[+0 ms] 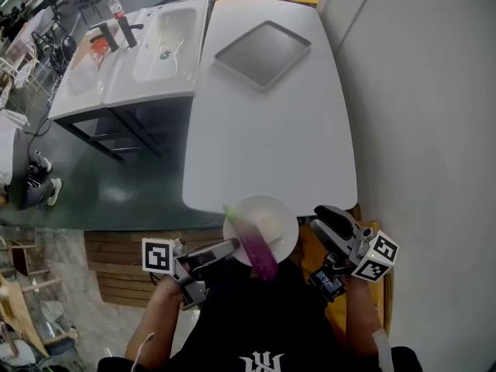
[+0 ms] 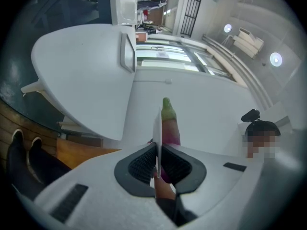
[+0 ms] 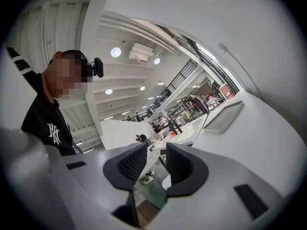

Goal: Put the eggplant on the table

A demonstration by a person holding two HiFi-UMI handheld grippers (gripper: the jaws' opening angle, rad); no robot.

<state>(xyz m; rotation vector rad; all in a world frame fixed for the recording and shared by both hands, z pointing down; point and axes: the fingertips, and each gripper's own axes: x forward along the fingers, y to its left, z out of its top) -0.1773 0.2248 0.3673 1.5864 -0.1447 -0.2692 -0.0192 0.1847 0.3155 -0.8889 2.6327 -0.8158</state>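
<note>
Currently the eggplant (image 1: 252, 244) lies loose on a white plate (image 1: 275, 219), which is held in the air at the near end of the white table (image 1: 271, 130), close in front of the person. It looks like a slim, fairly light piece: firm enough to take a pinch, but with a smooth, glossy purple skin that is probably slippery and bruises under a hard squeeze. Nothing pins it to the plate, so a tilt could send it rolling or sliding off. The best hold is likely across the thicker purple body near its middle, jaws square to its length, not on the narrow green end.

Its long axis runs roughly from the person toward the table, a little slantwise in the head view: the green stem end points away, toward the table, and the purple end reaches over the plate's near rim toward the person.

The left gripper (image 2: 158, 159) has its jaws pressed together on the plate's rim, with the thin white edge caught between the pads and the eggplant just beyond. The right gripper (image 3: 156, 162) waits just beside the plate's other side, jaws spread with nothing between them. A grey tray (image 1: 262, 53) sits far up the table, well apart from all this
</note>
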